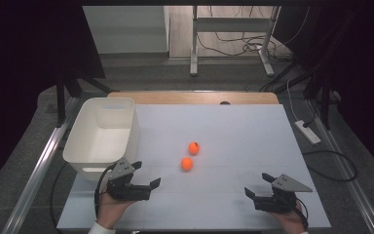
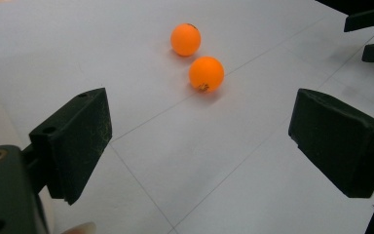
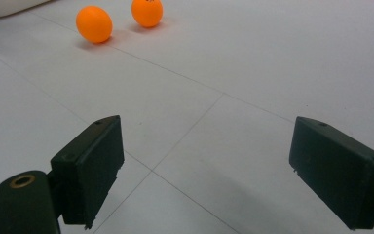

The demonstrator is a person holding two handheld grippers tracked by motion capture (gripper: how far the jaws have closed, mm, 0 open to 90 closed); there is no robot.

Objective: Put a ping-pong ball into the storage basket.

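Item 1, far left of the bench [image 1: 224,122]: a white plastic bin [image 1: 102,134], open-topped. From the high view nothing orange shows inside it.

Item 2, near its front corner: your left tongs [image 1: 146,175], held low over the white surface, jaws spread wide with nothing between them. They point toward the middle of the bench; in the left gripper view both balls lie ahead of the jaws, apart from them.

Item 3, centre of the bench: two orange ping-pong balls. The nearer ball [image 1: 187,164] lies closest to your left tongs; the farther ball [image 1: 194,147] sits just beside it, toward the back. The two are close together, and I cannot tell for certain whether they touch. Both rest on the bare surface, well clear of the bin.

Item 4, lower right: your right tongs [image 1: 260,185], likewise gaping and holding nothing, well apart from both balls. The right gripper view puts the balls far ahead at the upper left.

Status, as a judgement: the work looks to be moving the balls into the bin, and it stands at the start. Neither ball is lifted or gripped. Left for you: close in on the nearer ball with the left tongs, grip, carry, release over the bin, then the second.
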